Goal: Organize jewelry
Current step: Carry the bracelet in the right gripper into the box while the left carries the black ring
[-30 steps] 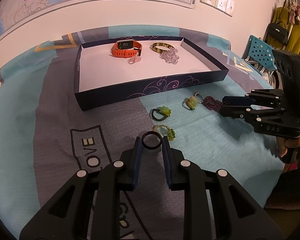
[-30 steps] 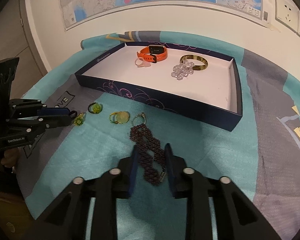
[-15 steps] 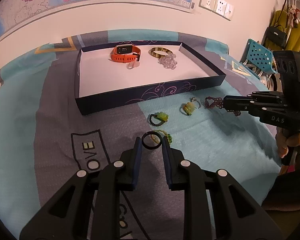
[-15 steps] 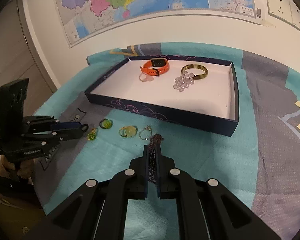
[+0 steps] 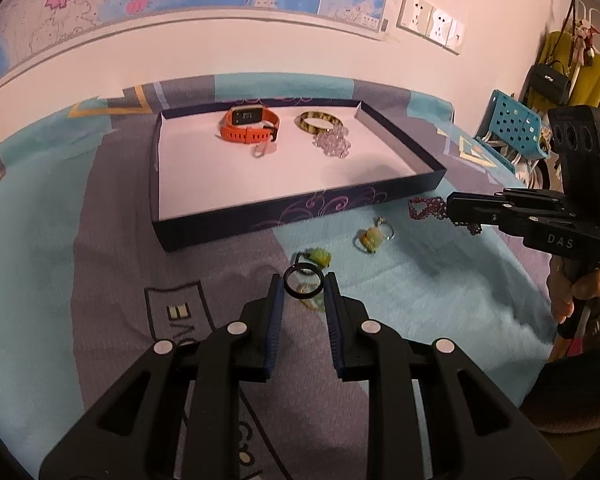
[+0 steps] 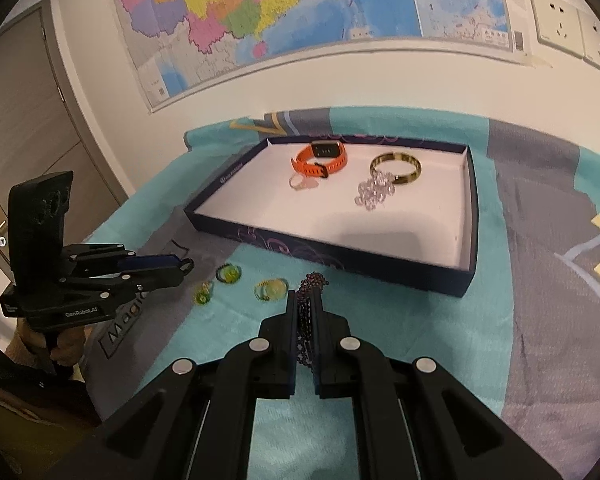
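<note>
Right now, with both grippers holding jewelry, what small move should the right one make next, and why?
Probably carry the dark beaded bracelet forward over the box front wall. The right gripper is shut on it, it hangs clear of the cloth, and the box floor nearest it looks bare.

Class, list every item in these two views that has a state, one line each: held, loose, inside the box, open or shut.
left gripper: jaws shut on black ring
black ring: held
right gripper: jaws shut on beaded bracelet
beaded bracelet: held, dangling
box: lidless
orange watch: inside box, strap fastened
gold bangle: inside box
clear bead bracelet: inside box
green charm rings: loose on cloth
</note>
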Action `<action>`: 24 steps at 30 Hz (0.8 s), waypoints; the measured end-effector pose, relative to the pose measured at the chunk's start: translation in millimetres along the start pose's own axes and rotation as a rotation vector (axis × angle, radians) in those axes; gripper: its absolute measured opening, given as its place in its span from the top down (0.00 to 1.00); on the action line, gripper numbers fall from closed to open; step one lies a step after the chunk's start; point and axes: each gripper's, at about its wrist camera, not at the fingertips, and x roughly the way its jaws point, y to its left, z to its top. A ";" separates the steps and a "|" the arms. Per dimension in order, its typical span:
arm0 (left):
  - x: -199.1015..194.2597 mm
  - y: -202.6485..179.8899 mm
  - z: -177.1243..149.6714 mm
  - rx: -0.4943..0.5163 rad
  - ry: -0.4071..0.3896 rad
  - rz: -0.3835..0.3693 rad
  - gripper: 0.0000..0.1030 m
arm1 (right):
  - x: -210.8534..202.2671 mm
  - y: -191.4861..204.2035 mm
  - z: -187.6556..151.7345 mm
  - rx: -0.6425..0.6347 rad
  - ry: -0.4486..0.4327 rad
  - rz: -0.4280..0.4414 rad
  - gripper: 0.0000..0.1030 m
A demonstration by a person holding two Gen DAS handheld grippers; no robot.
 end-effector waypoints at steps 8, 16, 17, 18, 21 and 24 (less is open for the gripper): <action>-2.1 -3.4 20.4 0.018 -0.037 0.007 0.80 | -4.1 -2.6 16.3 -0.014 -0.036 0.005 0.95; -4.1 -3.8 37.7 0.032 -0.072 0.009 0.80 | 0.3 -6.9 26.7 -0.021 -0.048 0.001 0.95; -3.4 -3.6 39.6 0.033 -0.073 0.011 0.80 | 0.7 -7.4 27.8 -0.021 -0.049 0.000 0.95; -2.8 -3.6 41.0 0.034 -0.073 0.013 0.80 | 1.4 -8.5 29.4 -0.020 -0.051 0.001 0.95; -0.9 -2.1 44.2 0.033 -0.076 0.009 0.80 | 2.0 -9.0 32.2 -0.023 -0.056 0.000 0.95; 1.0 -0.4 46.8 0.029 -0.078 0.011 0.80 | 3.0 -9.6 34.6 -0.024 -0.057 0.000 0.95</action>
